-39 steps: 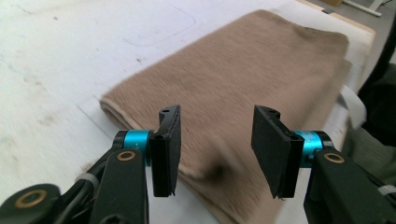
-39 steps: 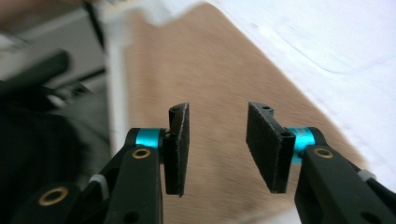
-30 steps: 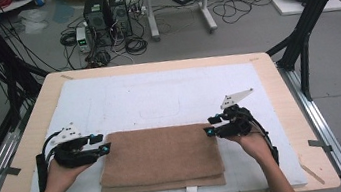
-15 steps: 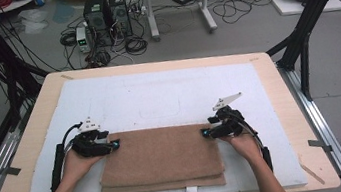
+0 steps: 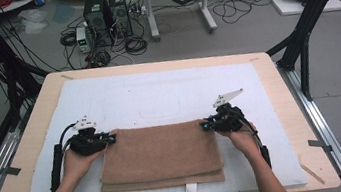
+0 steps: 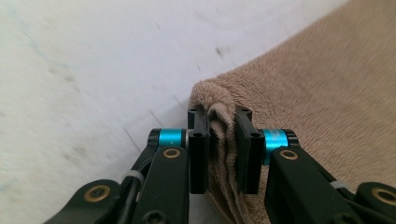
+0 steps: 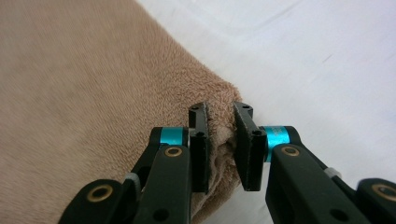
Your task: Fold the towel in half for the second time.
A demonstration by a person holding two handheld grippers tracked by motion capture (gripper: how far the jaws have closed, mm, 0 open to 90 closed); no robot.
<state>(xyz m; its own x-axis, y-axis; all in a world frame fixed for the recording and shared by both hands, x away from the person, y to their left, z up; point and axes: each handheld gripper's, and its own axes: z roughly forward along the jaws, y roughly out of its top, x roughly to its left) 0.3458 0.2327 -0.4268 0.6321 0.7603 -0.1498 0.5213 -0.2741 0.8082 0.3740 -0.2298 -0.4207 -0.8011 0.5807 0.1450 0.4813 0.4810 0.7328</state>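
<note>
towel: we've got a folded tan towel (image 5: 160,155) lying flat on the white mat (image 5: 158,97), close to the near edge of the tabletop (image 5: 275,68) and roughly centred between its left and right edges (two layers show along the near side).

left claw: the left claw (image 5: 112,137) sits at the towel's far left corner. In the left gripper view the left claw (image 6: 223,135) has just been closing, and a bunched-up fold of terry is squeezed between the two black pads, so it's clamped on the towel (image 6: 327,107).

right claw: the right claw (image 5: 204,124) is at the far right corner, mirror image of the other one. In the right gripper view the right claw (image 7: 220,135) has also just been closing, and the corner of the towel (image 7: 93,102) is pinched between the pads, which tilt in a bit toward each other at the tips.

hands: the left hand (image 5: 79,162) and the right hand (image 5: 242,139) come in from the near edge, one on each side of the towel.

mat: white, scuffed with faint marks, covers most of the tabletop.

background: floor behind the far edge has a computer tower (image 5: 106,11) and a tangle of cables (image 5: 131,43).
</note>
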